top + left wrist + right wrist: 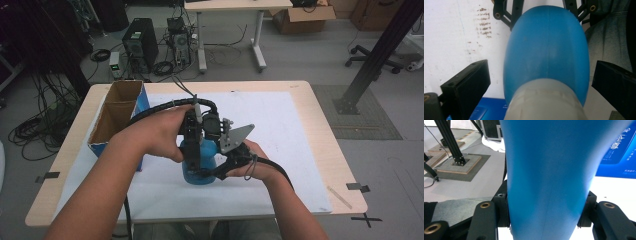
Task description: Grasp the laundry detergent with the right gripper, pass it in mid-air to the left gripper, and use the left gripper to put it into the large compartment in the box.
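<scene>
i see one open cardboard box (116, 116) with blue sides at the left of the white mat (295, 145), just beside the work area; its blue printed face shows behind the bottle in the right gripper view (617, 150). floor beyond the table (320, 120) holds two computer towers (141, 44), loose cables and a second table. my own hands and forearms cover much of the centre from above.

one blue bottle (196, 167) stands near the middle of the mat, toward the front edge, long axis upright. its white neck (546, 100) points up toward the left gripper's camera, which looks down along the body (546, 50).

left gripper (192, 145) comes down from above: jaws spread, one on each side of the bottle shoulder, gaps visible on both sides, not touching.

right gripper (220, 172) comes in from the side, low on the bottle. its jaws press against both flanks of the blue body (546, 182), pinching it. its linkage is also visible at the top of the left gripper view (506, 13).

count: one bottle, one box, two grippers.
</scene>
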The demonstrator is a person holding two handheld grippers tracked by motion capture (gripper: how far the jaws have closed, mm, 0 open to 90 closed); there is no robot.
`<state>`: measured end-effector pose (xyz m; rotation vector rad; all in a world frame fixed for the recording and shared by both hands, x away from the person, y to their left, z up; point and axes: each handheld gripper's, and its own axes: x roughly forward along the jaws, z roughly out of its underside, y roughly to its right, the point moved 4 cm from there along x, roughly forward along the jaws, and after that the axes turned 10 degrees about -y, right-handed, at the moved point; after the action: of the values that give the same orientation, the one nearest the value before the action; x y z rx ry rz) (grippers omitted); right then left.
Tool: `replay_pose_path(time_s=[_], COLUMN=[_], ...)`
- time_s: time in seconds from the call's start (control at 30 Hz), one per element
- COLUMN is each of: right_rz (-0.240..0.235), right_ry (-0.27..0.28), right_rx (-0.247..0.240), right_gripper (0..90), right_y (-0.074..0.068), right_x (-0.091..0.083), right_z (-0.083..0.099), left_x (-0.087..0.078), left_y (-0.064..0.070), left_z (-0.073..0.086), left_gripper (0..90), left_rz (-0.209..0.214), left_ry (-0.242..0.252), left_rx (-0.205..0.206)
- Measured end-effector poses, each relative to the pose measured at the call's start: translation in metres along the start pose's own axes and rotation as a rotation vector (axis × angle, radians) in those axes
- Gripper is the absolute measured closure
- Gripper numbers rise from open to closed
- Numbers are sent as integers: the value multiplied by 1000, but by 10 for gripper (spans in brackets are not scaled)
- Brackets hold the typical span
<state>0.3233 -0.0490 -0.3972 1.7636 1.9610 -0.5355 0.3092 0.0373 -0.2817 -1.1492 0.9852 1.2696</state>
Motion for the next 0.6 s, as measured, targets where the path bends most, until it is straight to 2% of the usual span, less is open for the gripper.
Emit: replay_pose_path(time_s=[0.6], right_rz=[5], right_ry=[0], right_rx=[-6], right_gripper=[446], right_y=[0], right_x=[2], right_z=[-5], left_x=[1], left_y=[2], left_z=[5], left_gripper=[134], left_rz=[0], left_ry=[1], left_rx=[10])
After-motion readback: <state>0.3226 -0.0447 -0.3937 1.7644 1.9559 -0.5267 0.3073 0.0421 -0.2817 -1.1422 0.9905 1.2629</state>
